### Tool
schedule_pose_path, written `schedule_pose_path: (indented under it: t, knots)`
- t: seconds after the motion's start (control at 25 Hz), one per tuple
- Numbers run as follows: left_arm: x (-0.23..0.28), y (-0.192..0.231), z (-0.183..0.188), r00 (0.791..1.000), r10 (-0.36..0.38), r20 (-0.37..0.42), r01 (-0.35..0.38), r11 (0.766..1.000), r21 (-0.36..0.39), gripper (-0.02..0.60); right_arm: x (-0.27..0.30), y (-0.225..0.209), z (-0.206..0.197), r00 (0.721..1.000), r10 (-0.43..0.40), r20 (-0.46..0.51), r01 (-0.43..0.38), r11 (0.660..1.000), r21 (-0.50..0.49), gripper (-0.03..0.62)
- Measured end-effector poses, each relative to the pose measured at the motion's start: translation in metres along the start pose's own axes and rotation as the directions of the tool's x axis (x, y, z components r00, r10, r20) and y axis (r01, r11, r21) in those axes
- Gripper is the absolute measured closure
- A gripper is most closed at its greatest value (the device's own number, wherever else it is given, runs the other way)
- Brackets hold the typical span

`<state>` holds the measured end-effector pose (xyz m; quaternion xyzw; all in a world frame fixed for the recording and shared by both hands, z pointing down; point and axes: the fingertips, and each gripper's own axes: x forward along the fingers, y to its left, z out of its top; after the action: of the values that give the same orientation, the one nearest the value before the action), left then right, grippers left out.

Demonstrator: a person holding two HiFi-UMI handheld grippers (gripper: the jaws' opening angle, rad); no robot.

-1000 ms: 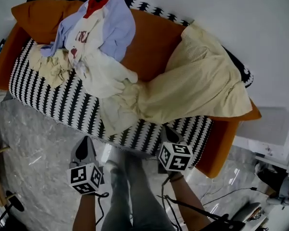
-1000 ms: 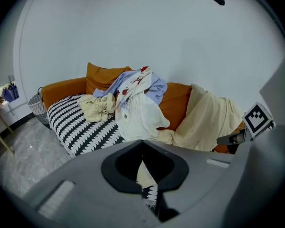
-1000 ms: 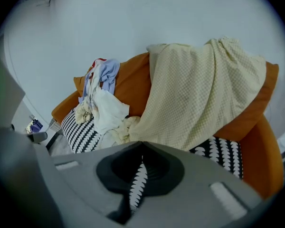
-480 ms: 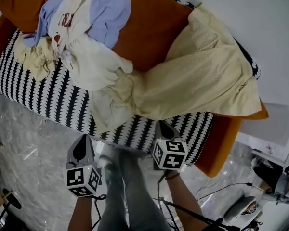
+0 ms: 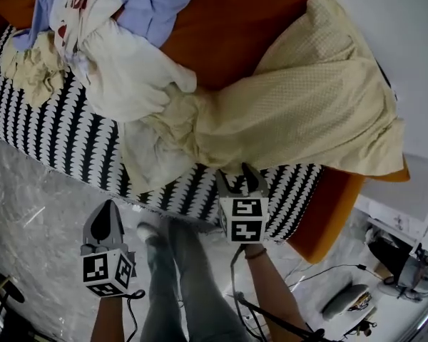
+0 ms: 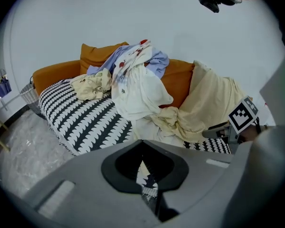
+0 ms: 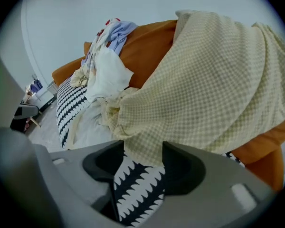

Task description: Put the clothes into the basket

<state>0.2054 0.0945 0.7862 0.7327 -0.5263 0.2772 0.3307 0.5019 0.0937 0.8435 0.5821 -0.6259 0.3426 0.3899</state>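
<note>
I find almost no text that I can read here. The white shirt (image 5: 82,9) has a red print with some letters, seen in the head view near the top edge, but the folds cut it and I cannot make out any word. The cube (image 5: 105,273) on my left tool (image 5: 108,206) and the cube (image 5: 242,219) on my right tool (image 5: 235,175) carry black and white square markers. These are patterns, not letters or numbers. The left gripper view shows one such marker again, on the right tool's cube, also without text.
</note>
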Motion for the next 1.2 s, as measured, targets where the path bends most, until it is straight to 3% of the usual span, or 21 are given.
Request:
schedule_pose_path:
  t: [0.2,0.4,0.56,0.76,0.96,1.08,1.2]
  knots:
    - [0.023,0.001,-0.023,0.999,0.001,-0.039,-0.002,1.0,-0.012,0.583,0.049,-0.014,-0.018,0.996,-0.072,-0.049,0.069,0.996,-0.057,0.306]
    - [0.035,0.014,-0.03,0.999,-0.029,-0.038,0.028,0.999,-0.029,0.583,0.079,-0.014,0.001,0.994,-0.101,-0.04,0.099,0.993,-0.059,0.306]
    - [0.04,0.023,-0.032,0.998,-0.018,-0.064,0.015,0.999,-0.042,0.583,0.096,-0.006,0.006,0.995,-0.059,-0.079,0.055,0.997,-0.052,0.306]
    - [0.047,-0.012,-0.016,0.999,-0.011,-0.043,0.009,0.999,-0.048,0.583,0.097,-0.038,0.009,0.996,-0.01,-0.083,0.006,0.999,-0.051,0.307]
    - [0.047,-0.038,-0.018,0.997,0.011,-0.077,-0.013,1.0,-0.022,0.583,0.102,-0.049,-0.019,0.986,0.111,-0.126,-0.107,0.993,0.044,0.336]
    - [0.044,-0.038,-0.02,0.997,-0.001,-0.081,-0.001,1.0,-0.031,0.583,0.098,-0.042,-0.022,0.982,0.12,-0.145,-0.114,0.992,0.046,0.35]
    - [0.049,-0.03,-0.015,0.999,-0.022,-0.031,0.02,0.998,-0.06,0.583,0.1,-0.036,0.001,0.985,0.111,-0.131,-0.111,0.994,0.004,0.377]
